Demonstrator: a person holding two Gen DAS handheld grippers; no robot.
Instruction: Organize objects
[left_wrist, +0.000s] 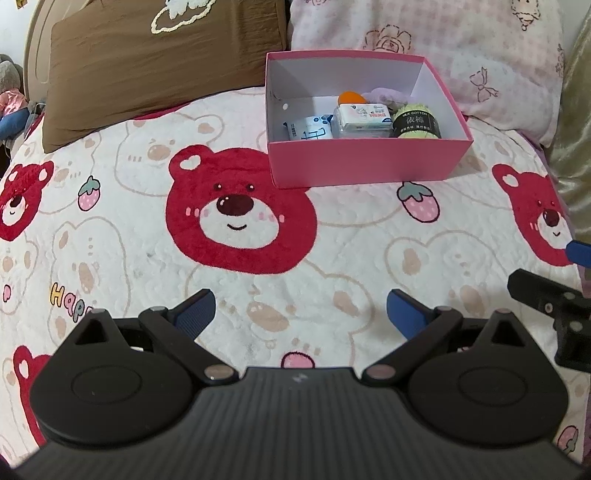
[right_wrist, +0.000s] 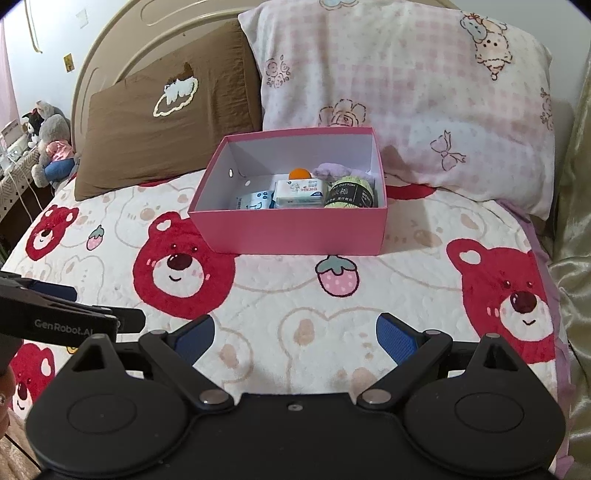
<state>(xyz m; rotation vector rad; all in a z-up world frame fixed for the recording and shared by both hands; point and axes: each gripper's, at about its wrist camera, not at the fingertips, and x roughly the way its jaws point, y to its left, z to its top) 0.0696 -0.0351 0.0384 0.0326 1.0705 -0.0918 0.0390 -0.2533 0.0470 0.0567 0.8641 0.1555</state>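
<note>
A pink cardboard box (left_wrist: 369, 162) (right_wrist: 295, 230) sits open on the bear-print bedspread, near the pillows. Inside it lie a white wipes pack (left_wrist: 364, 118) (right_wrist: 300, 192), a blue-and-white packet (left_wrist: 310, 130) (right_wrist: 253, 201), a pale green yarn ball with a black label (left_wrist: 416, 123) (right_wrist: 351, 194), an orange ball (left_wrist: 351, 98) (right_wrist: 299, 173) and something soft and lilac (left_wrist: 388, 96) (right_wrist: 332, 170). My left gripper (left_wrist: 301, 314) hangs open over the blanket, well short of the box. My right gripper (right_wrist: 295, 338) is open too, with nothing between its blue pads.
A brown pillow (left_wrist: 147, 70) (right_wrist: 166, 140) and a pink checked pillow (left_wrist: 461, 55) (right_wrist: 424, 103) lean on the headboard behind the box. Plush toys (right_wrist: 50, 140) sit at the far left. A gold cover (right_wrist: 572, 258) borders the bed's right side. The other gripper (left_wrist: 554, 306) (right_wrist: 55, 314) shows at each view's edge.
</note>
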